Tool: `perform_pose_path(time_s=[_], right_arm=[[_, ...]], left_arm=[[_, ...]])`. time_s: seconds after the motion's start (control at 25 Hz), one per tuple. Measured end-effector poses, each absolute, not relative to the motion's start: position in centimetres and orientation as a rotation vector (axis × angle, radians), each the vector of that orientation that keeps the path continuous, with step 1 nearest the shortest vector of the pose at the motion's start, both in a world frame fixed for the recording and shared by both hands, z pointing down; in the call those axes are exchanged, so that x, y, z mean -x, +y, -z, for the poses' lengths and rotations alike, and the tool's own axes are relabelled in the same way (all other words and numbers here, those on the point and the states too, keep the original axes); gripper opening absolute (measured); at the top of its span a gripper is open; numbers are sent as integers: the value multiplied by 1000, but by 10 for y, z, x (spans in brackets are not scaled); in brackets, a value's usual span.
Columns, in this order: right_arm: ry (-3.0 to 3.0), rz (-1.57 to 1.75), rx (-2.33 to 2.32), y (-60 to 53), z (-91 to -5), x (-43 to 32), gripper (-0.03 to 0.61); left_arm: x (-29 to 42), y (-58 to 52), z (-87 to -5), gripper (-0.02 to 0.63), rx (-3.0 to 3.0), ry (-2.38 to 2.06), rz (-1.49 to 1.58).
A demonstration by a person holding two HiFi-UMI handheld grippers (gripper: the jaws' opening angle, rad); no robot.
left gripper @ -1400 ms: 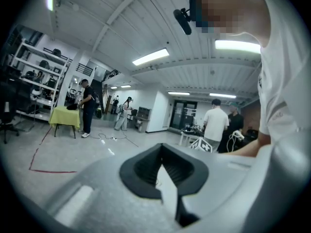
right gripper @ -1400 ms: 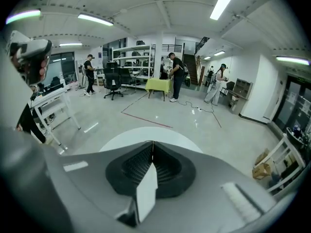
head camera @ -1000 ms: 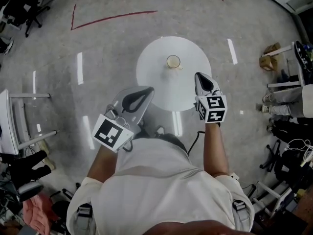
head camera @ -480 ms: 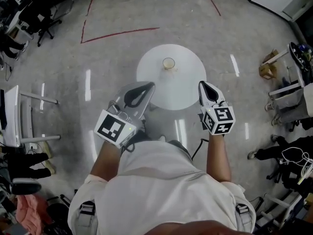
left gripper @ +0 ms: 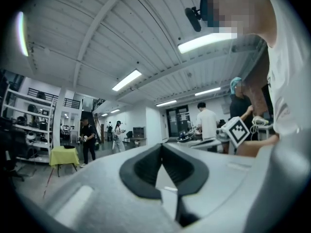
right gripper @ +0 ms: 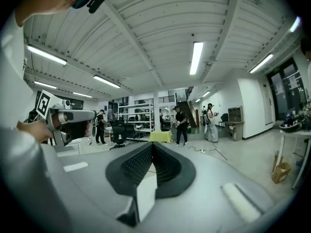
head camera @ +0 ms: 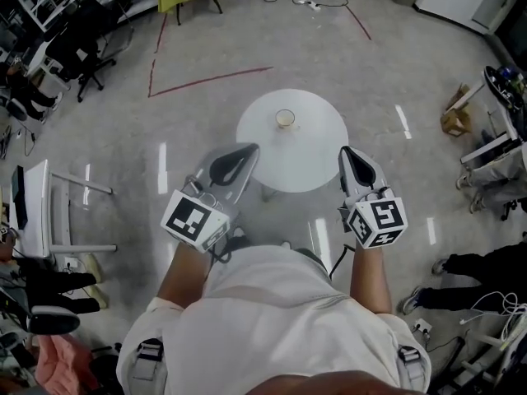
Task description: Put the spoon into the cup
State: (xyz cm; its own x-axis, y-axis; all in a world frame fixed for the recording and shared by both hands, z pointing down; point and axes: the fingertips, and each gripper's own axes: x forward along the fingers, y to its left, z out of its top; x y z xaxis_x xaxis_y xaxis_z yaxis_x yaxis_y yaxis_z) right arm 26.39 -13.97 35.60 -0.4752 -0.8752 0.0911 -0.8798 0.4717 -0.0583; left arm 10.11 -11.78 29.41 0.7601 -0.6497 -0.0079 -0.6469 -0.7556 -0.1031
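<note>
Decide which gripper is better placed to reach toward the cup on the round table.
Left, marginally: the left gripper angles toward the cup, its tip looking nearer than the right gripper. Both are shut and empty.

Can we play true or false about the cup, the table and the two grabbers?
1. The cup stands on the table. True.
2. The left gripper is holding the cup. False: its jaws are shut on nothing, and the cup stands alone on the table.
3. The right gripper is shut and empty. True.
4. The table is square. False: it is round and white.
</note>
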Motion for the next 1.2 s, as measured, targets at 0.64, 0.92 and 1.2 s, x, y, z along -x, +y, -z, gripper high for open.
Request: perform_pose_path(time_s=[0.64,0.92,1.2], right_arm=[[-2661,34,-1721,-130,-284,-218,6],[-2603,61,-1680,-146,-279,-181,6],[-2574,69,-1644,-155,-280,-163,6]], left_arm=[[-53,-139,-263,3,2835,932,-21],[-22,-158,-262,3,2868,898,-68],[-7,-168,-263,3,2887,906,-78]])
